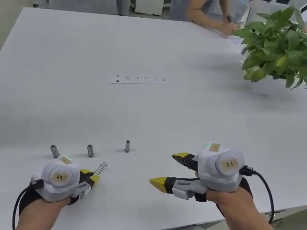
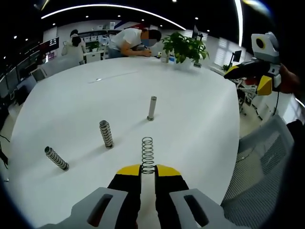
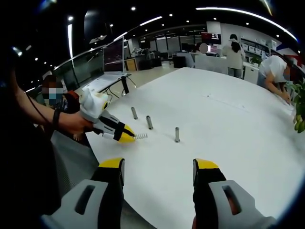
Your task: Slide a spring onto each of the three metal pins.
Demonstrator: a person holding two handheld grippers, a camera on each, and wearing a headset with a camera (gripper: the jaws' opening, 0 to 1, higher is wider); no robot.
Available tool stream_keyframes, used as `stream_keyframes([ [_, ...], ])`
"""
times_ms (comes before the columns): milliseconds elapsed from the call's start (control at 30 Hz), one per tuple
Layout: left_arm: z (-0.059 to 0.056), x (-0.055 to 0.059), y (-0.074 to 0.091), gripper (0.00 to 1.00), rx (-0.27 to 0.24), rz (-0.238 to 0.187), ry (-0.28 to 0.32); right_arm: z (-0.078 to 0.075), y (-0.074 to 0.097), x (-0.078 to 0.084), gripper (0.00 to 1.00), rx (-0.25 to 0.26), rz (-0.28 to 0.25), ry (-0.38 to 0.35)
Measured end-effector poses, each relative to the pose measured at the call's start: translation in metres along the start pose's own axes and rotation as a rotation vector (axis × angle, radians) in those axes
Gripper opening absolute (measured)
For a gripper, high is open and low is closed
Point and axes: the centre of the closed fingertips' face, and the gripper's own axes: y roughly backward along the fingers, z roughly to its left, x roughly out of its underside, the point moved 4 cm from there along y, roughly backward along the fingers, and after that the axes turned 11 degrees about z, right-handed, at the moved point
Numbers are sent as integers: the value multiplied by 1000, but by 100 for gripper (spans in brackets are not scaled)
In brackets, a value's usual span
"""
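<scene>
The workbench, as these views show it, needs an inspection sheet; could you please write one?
Surface: white table, plain and level.
Job's things: left pin and middle pin each carry a spring; bare pin stands upright; loose spring is held.
Clutter: power strip mid-table, apart from the pins.
Grippers: left gripper shut on the loose spring; right gripper open, holding nothing.
Cables: right cable and left cable, black, trail back from the grippers.
Surroundings: plant far right; person at the far edge.
</scene>
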Motion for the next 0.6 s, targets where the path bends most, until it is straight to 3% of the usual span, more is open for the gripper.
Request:
stream_keyframes([
  [267, -3, -2, 15, 3, -4, -28, 3, 1, 0, 0, 56, -5, -3, -2],
  [600, -13, -16, 30, 3, 5, -69, -30, 5, -1, -1, 56, -16, 1, 6],
])
